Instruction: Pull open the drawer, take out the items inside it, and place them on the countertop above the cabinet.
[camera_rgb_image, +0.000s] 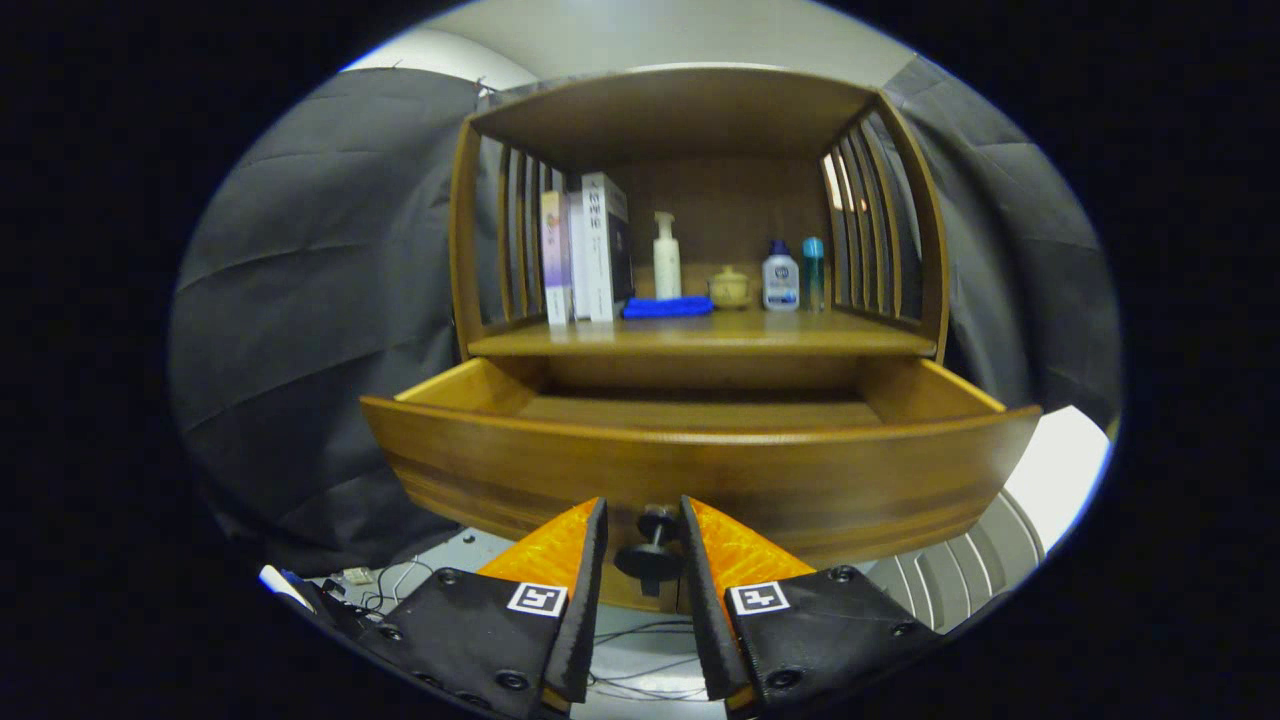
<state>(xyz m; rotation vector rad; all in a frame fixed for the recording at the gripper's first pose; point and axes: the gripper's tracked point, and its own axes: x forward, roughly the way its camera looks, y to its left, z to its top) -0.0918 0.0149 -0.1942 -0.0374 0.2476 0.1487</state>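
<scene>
Two gripper (645, 520) fingers round drawer (700, 470) knob (652, 545), contact unclear; book (603, 245) spine txt illegible.

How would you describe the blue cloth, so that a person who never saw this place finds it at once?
Look at the wooden cabinet and the countertop above its open drawer, whose knob sits between the fingers of the claw. The blue cloth lies flat there, between the books and a small yellow pot. Everything else there stands upright.
</scene>
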